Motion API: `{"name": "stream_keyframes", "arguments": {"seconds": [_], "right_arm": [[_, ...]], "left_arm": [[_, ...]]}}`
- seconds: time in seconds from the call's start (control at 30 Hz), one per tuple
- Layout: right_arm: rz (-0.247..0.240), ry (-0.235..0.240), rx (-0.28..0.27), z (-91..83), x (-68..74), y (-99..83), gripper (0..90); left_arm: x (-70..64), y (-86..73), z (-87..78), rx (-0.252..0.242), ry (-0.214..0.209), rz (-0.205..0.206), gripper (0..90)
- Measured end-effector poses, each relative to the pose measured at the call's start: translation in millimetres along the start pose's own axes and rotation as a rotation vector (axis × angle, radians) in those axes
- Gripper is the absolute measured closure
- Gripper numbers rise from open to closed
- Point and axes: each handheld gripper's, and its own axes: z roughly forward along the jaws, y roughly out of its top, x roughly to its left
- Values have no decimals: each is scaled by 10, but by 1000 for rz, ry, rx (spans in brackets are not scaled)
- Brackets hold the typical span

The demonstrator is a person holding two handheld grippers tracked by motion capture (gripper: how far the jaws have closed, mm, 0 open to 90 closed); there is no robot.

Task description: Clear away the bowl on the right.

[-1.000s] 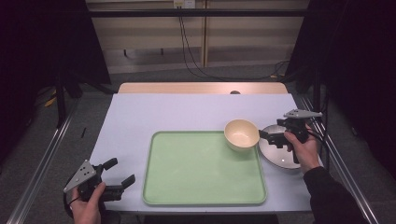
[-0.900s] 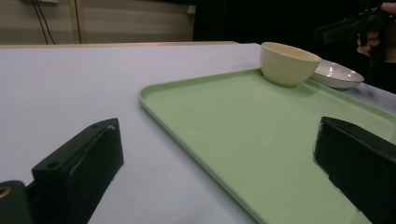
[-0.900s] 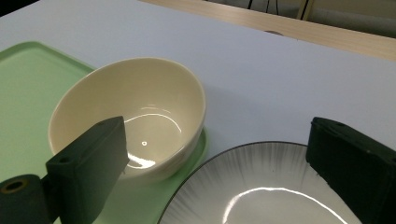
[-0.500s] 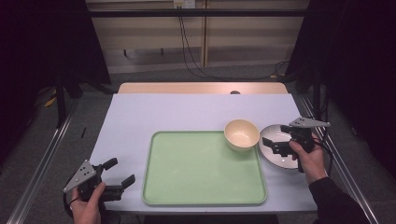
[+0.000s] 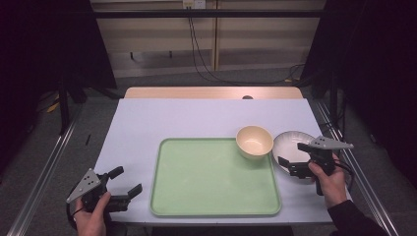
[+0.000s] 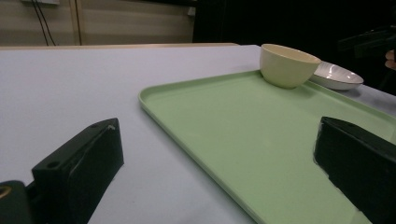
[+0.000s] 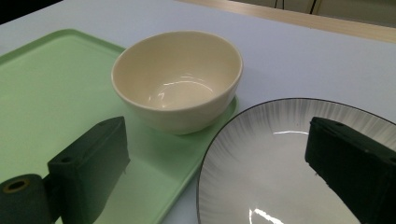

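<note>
A cream bowl (image 5: pixel 254 141) stands on the far right corner of a light green tray (image 5: pixel 211 177). Just right of the tray lies a grey plate (image 5: pixel 291 142) with a dark rim. My right gripper (image 5: pixel 292 157) hovers open over the plate's near edge, jaws empty. In the right gripper view its jaws (image 7: pixel 215 128) straddle the gap between bowl (image 7: pixel 180 79) and plate (image 7: pixel 289 158), with the tray (image 7: pixel 56 93) at left. My left gripper (image 5: pixel 127 180) is open and empty at the table's near left, pointing at the tray (image 6: pixel 261 135), bowl (image 6: pixel 287 65) and plate (image 6: pixel 336 74).
The pale table (image 5: pixel 196 118) has bare surface behind and left of the tray. A wooden strip (image 5: pixel 211 92) runs along its far edge. Metal rails (image 5: pixel 44 177) flank the table, and cables (image 5: pixel 201 54) hang at the back wall.
My right gripper has drawn back toward the person, from over the plate's middle to its near edge. The left gripper, bowl, plate and tray have stayed put.
</note>
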Motion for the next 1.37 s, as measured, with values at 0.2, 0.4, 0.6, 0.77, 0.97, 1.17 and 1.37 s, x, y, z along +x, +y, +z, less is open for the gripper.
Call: {"name": "stream_keyframes", "arguments": {"seconds": [0.2,0.4,0.6,0.77,0.97,1.17,1.37], "right_arm": [[1,-1,3,-94,33,-95,58],[10,-3,7,-183,26,-181,58],[24,-10,8,-239,43,-264,60],[20,-3,8,-290,88,-331,60],[11,-1,13,-345,124,-416,57],[19,5,16,-369,147,-470,49],[12,20,17,-342,162,-461,43]], "left_arm": [[-3,0,0,-6,2,-4,15],[-6,-1,1,-12,3,-9,15],[-6,-2,-1,-15,6,-11,15],[-14,-5,-8,-23,8,-17,15],[-14,-5,-19,-19,8,-13,15],[-12,-4,-22,-18,13,-5,15],[-8,-5,-20,-23,10,-19,14]]}}
